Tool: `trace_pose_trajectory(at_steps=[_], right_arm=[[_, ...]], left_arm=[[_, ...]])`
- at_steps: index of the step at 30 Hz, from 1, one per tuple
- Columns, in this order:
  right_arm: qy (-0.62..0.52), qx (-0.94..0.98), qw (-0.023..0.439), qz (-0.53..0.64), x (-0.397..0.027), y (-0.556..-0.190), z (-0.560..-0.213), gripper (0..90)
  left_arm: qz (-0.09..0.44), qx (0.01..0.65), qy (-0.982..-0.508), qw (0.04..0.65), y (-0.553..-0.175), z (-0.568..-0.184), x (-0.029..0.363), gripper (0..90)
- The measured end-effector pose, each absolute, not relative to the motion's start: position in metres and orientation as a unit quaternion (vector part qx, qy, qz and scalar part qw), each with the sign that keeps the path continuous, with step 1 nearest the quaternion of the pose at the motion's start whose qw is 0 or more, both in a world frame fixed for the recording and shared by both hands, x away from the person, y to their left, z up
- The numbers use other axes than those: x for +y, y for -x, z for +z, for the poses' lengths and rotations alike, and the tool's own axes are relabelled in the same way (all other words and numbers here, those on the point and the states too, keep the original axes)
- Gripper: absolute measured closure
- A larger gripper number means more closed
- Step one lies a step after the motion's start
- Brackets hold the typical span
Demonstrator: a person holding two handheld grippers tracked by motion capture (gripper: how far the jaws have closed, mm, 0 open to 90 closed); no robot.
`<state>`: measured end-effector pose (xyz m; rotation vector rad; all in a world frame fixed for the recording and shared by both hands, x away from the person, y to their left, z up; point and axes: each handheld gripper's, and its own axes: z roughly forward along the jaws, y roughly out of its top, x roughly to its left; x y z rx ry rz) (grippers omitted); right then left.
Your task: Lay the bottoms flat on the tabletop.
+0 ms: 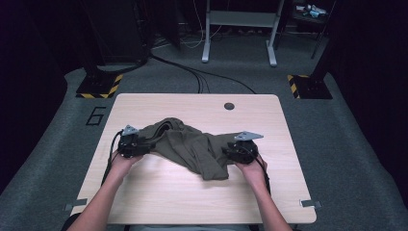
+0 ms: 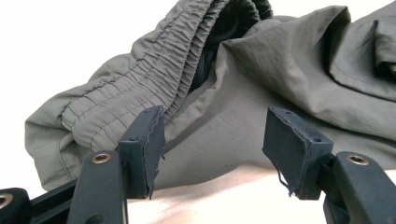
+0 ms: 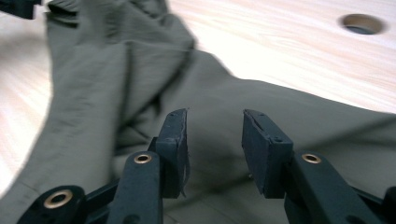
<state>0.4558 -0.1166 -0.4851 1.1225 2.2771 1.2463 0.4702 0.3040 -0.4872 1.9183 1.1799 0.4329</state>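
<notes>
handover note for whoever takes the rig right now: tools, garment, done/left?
Left tool: open, nothing between the pads, at the elastic waistband end of the crumpled olive-green fabric garment.
Right tool: open, empty, over the garment's other end.
Garment: bunched in a heap mid light wooden table, waistband towards the left tool.
Done: nothing visibly laid flat or folded; neither tool grips the cloth.
Left: probably regrasp both ends, spread it flat, then fold.
</notes>
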Motion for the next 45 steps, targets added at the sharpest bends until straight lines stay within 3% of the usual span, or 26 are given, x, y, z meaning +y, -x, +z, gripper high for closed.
trace_pose_trajectory(at_steps=[20, 23, 24, 25, 26, 28, 38, 45], right_arm=[[-0.347, 0.815, 0.116, 0.450, -0.050, -0.459, -0.490, 56.2], [-0.348, 0.820, 0.110, 0.441, -0.042, -0.462, -0.495, 60.1], [-0.347, 0.823, 0.107, 0.437, -0.040, -0.463, -0.497, 64.3], [-0.346, 0.825, 0.096, 0.436, -0.036, -0.464, -0.501, 76.5], [-0.346, 0.825, 0.096, 0.436, -0.036, -0.464, -0.501, 76.5], [-0.332, 0.830, 0.091, 0.439, -0.029, -0.459, -0.498, 88.6], [-0.261, 0.843, 0.073, 0.464, 0.001, -0.418, -0.485, 89.0], [-0.208, 0.865, 0.042, 0.455, 0.023, -0.384, -0.498, 88.9]], left_arm=[[0.179, 0.474, -0.754, 0.419, -0.470, -0.487, 0.306, 38.6], [0.177, 0.474, -0.755, 0.418, -0.470, -0.487, 0.307, 38.6], [0.179, 0.476, -0.753, 0.419, -0.470, -0.487, 0.307, 38.6], [0.180, 0.477, -0.751, 0.420, -0.470, -0.487, 0.307, 38.8], [0.179, 0.475, -0.753, 0.419, -0.470, -0.487, 0.308, 38.8], [0.179, 0.479, -0.749, 0.421, -0.470, -0.487, 0.309, 40.2], [0.185, 0.475, -0.746, 0.429, -0.468, -0.481, 0.311, 41.9], [0.188, 0.469, -0.748, 0.430, -0.464, -0.478, 0.307, 41.9]])
